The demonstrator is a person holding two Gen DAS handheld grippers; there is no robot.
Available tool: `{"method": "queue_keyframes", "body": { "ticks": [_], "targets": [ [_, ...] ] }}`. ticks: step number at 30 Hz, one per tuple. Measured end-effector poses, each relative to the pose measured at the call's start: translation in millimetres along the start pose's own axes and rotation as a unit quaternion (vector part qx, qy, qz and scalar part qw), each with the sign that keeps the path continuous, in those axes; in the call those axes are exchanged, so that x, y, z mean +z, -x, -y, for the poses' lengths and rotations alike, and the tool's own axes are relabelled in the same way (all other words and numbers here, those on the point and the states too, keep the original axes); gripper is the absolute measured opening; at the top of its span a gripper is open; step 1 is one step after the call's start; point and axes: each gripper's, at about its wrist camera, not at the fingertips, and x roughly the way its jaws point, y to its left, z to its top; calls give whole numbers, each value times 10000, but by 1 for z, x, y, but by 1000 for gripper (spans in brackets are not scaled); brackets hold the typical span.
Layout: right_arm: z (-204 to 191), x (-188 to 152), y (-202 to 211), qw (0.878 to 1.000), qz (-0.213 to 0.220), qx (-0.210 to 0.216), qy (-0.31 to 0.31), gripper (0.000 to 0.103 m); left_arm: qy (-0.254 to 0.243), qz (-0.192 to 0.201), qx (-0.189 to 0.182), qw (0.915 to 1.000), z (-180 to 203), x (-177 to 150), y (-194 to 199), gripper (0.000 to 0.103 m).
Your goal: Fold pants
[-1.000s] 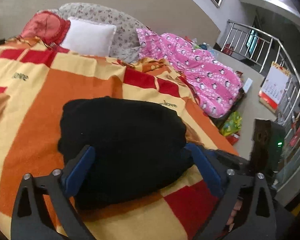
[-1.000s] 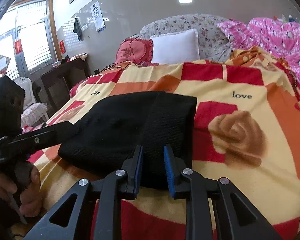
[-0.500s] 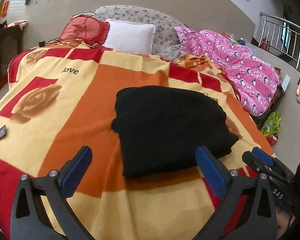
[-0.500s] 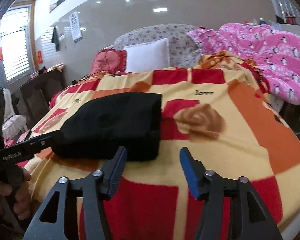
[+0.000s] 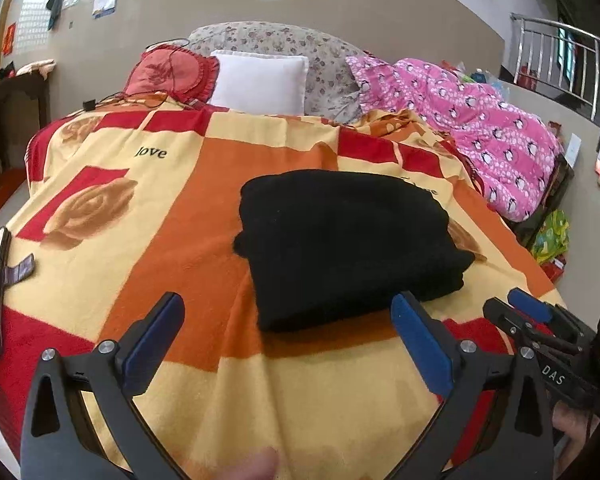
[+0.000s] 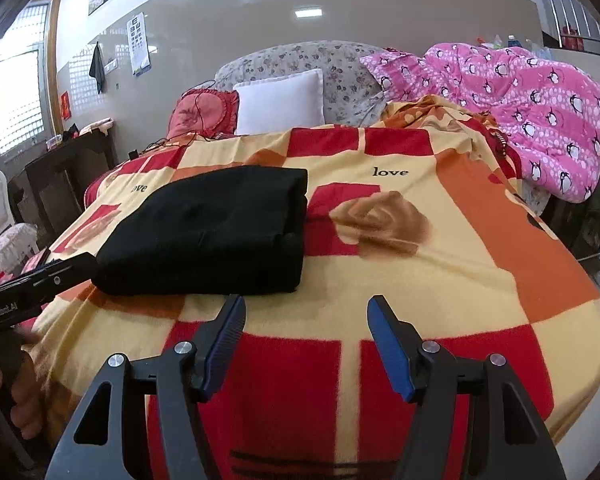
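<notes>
Lying as a compact folded stack near the bed's foot edge, the black pants (image 5: 348,244) look finished. Both the left gripper (image 5: 288,336) and right gripper (image 6: 306,332) hover just short of them over the blanket (image 6: 440,280), jaws spread and empty. Next, I judge, only a tidy or withdrawal remains.

White pillow (image 5: 260,82), pink penguin quilt (image 5: 480,136)

We are in a home bedroom: a bed (image 5: 180,208) with pillows (image 5: 260,82), a pink quilt (image 5: 480,132), and a window (image 6: 14,100).

pants (image 5: 348,244) | black, folded into thick rectangular stack | lying flat on blanket (image 5: 204,200)
</notes>
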Motion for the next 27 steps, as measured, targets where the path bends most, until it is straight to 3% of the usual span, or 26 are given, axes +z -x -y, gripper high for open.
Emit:
{"method": "queue_keyframes", "body": {
  "ticks": [4,9,27],
  "targets": [
    [0,0,-2,10000,-41,-2,-7,67,-253,-51,251,9994,9,0,-4,103],
    [2,0,-4,10000,-73,31,-60,70,-446,54,285,9986,16,-2,-3,103],
    [6,1,-4,9999,-80,52,-133,70,-303,-83,232,9992,9,-2,-7,103]
  ]
}}
